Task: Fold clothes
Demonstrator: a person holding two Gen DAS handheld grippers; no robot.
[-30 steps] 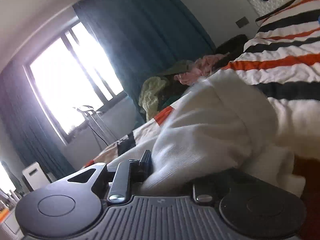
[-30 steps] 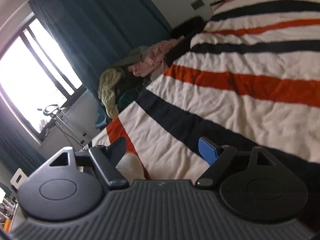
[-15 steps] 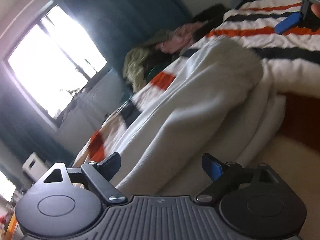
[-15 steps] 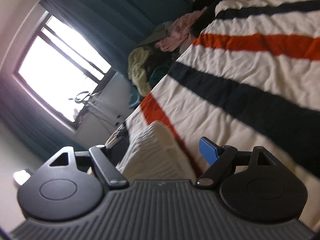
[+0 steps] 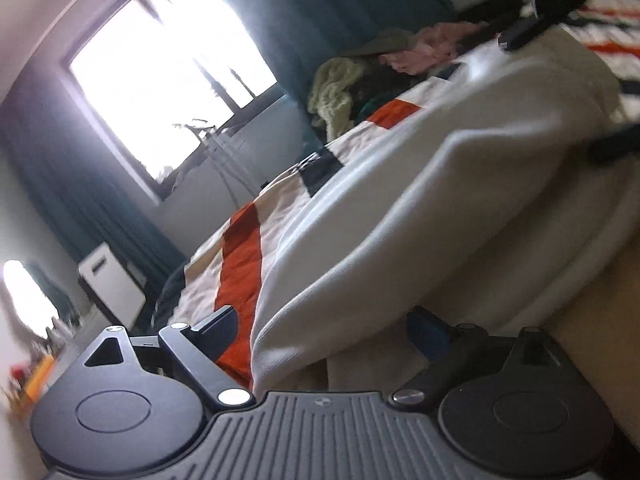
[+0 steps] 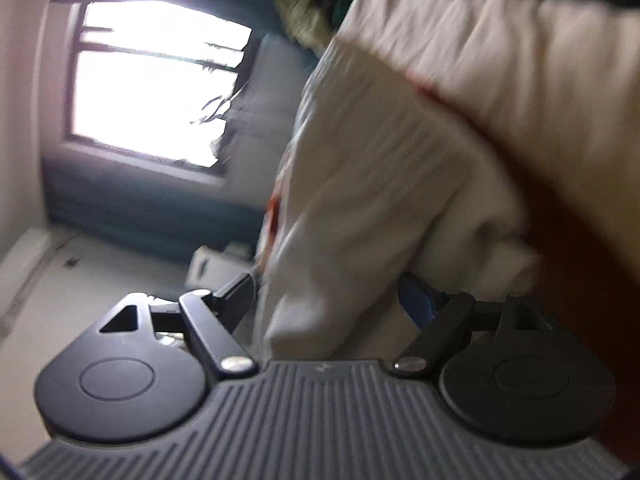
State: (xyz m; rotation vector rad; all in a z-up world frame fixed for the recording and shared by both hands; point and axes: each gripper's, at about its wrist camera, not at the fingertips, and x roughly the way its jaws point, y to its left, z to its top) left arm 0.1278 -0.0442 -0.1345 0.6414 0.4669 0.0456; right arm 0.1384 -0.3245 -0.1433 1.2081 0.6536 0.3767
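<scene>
A folded white garment [image 5: 420, 200] lies on the striped bedspread [image 5: 240, 264]. My left gripper [image 5: 320, 330] is open, its fingers either side of the garment's near edge. My right gripper [image 6: 328, 296] is open too, with the garment's other end [image 6: 360, 208] between its fingers; that view is blurred and tilted. The right gripper's dark fingers [image 5: 520, 36] show at the garment's far end in the left wrist view.
A heap of loose clothes [image 5: 360, 76] lies at the far edge of the bed by the teal curtain [image 5: 340, 12]. A bright window [image 5: 160, 68] and a white appliance [image 5: 112, 288] stand beyond the bed's left side.
My left gripper let go of the garment, opened and drew back to its near edge. My right gripper swung over from bare bedspread to the garment's other end.
</scene>
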